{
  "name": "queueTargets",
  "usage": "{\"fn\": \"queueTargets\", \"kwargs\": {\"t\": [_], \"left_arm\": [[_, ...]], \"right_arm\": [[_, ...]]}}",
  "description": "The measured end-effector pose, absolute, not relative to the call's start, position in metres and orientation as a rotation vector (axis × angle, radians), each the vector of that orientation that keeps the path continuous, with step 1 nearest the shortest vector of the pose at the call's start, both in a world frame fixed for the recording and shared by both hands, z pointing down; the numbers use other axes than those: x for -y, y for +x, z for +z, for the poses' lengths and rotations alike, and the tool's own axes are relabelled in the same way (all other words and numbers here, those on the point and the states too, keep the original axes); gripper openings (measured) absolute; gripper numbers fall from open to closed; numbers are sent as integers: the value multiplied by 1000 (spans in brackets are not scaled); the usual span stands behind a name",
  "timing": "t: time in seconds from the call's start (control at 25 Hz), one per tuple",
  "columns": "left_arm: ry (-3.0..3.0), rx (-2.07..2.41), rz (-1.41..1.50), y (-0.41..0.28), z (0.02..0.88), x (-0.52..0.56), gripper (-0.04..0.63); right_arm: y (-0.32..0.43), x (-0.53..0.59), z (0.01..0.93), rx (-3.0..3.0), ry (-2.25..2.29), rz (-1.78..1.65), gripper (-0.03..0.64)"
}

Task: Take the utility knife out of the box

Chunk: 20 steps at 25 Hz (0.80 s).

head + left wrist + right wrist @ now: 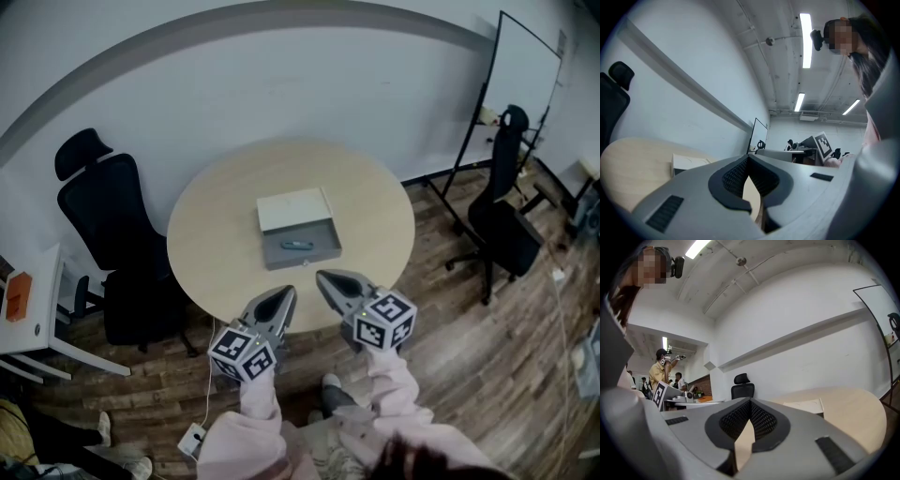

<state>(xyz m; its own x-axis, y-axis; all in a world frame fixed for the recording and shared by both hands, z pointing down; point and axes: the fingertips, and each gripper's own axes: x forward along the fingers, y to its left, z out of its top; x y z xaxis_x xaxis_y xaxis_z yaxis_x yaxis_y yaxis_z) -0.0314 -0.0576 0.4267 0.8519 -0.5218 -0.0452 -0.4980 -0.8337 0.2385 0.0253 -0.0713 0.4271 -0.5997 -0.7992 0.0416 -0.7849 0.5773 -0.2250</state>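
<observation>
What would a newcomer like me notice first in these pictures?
Most likely the pale round table in the middle of the room, with an open grey box at its centre and a small knife lying inside. Next come the left gripper and right gripper at the table's near edge. Each carries a black-and-white patterned cube, and both are closed, empty and pointing toward the box.
</observation>
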Motion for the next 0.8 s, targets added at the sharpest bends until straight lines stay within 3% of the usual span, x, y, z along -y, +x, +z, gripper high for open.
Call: {"fn": "queueTargets", "kwargs": {"t": [0.8], "left_arm": [[2761, 880, -156, -16, 428, 133, 0]], "right_arm": [[38, 150, 427, -2805, -1265, -374, 2]]}}
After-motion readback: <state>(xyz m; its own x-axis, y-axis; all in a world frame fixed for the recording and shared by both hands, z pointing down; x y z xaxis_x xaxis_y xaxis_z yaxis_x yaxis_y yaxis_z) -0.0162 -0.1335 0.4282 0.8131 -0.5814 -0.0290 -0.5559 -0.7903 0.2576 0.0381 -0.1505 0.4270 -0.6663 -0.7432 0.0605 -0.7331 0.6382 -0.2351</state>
